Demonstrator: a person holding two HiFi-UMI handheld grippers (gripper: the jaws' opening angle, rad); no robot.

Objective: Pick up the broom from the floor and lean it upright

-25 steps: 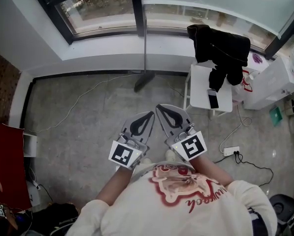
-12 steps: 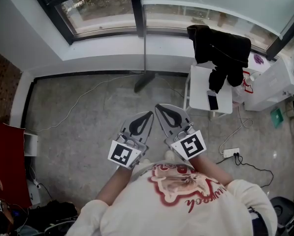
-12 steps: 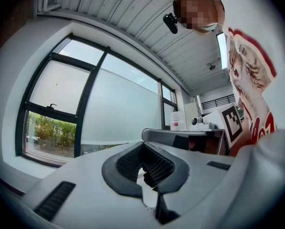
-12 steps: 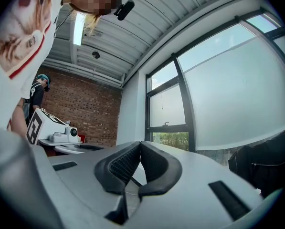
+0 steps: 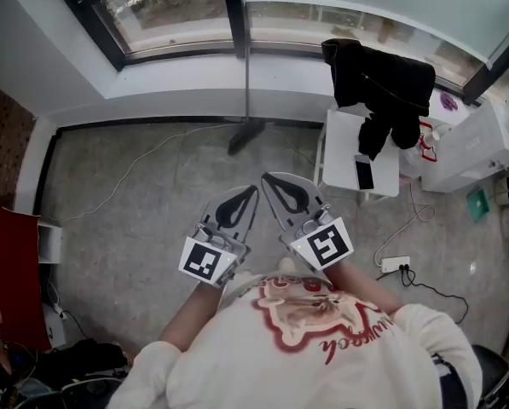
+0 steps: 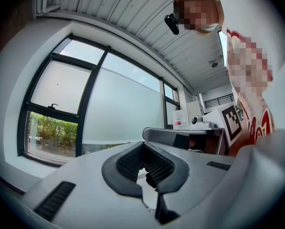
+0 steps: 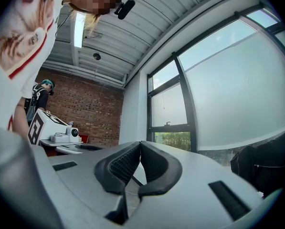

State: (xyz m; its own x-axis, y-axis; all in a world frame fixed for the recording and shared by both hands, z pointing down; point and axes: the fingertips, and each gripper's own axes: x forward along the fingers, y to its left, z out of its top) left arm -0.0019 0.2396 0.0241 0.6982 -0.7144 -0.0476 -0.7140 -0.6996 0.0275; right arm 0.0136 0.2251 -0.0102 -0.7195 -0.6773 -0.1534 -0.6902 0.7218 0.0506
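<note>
The broom (image 5: 245, 66) stands upright on the floor, its thin handle leaning against the dark window frame and its dark head (image 5: 246, 135) on the concrete by the wall. Both grippers are held side by side in front of the person's chest, well short of the broom and pointing toward it. My left gripper (image 5: 253, 190) is shut and empty, its pads meeting at the tip (image 6: 143, 145). My right gripper (image 5: 266, 177) is likewise shut with nothing between its pads (image 7: 140, 144).
A small white table (image 5: 344, 147) with a phone (image 5: 364, 171) stands right of the broom, with a black jacket (image 5: 382, 79) draped at its far side. A power strip (image 5: 396, 262) and cables lie on the floor at the right. A red panel (image 5: 11, 271) stands at the left.
Both grippers, with the person, have drawn slightly back from the wall. The broom has stayed leaning at the window. Both jaws have stayed shut.
</note>
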